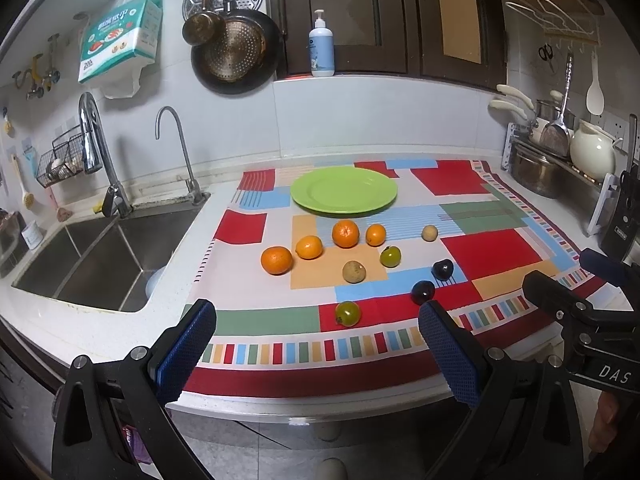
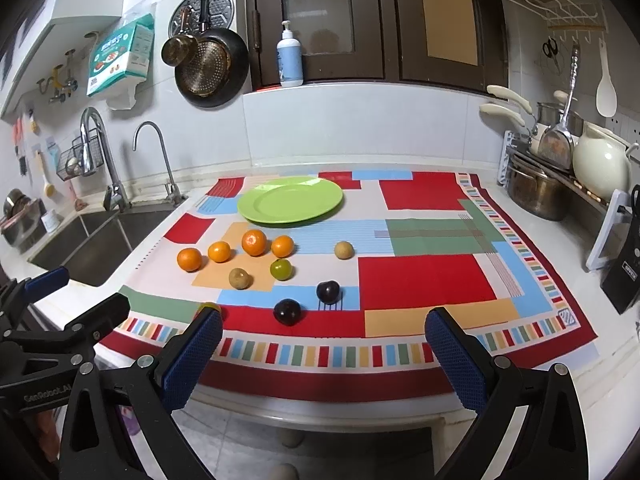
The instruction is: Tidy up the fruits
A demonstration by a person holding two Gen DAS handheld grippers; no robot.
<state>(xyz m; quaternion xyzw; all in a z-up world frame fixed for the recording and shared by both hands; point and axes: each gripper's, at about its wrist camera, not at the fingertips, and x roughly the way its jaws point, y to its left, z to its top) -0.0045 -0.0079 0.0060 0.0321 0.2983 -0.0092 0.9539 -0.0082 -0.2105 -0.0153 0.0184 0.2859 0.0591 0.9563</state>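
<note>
A green plate (image 1: 344,190) (image 2: 291,199) lies empty at the back of a patchwork cloth (image 1: 480,248) (image 2: 424,280). In front of it lie several oranges (image 1: 345,233) (image 2: 254,242), two tan round fruits (image 1: 354,271) (image 2: 240,278), two green fruits (image 1: 347,313) (image 2: 281,269) and two dark plums (image 1: 423,291) (image 2: 287,311). My left gripper (image 1: 320,344) is open and empty at the counter's front edge, just in front of the near green fruit. My right gripper (image 2: 324,354) is open and empty at the front edge, near the plums.
A double sink (image 1: 92,256) with two taps (image 1: 176,148) lies left of the cloth. Pots, a white jug (image 1: 592,152) and a dish rack (image 2: 536,188) stand at the right. Pans (image 1: 234,52) hang on the wall. A soap bottle (image 1: 321,46) stands on the back ledge.
</note>
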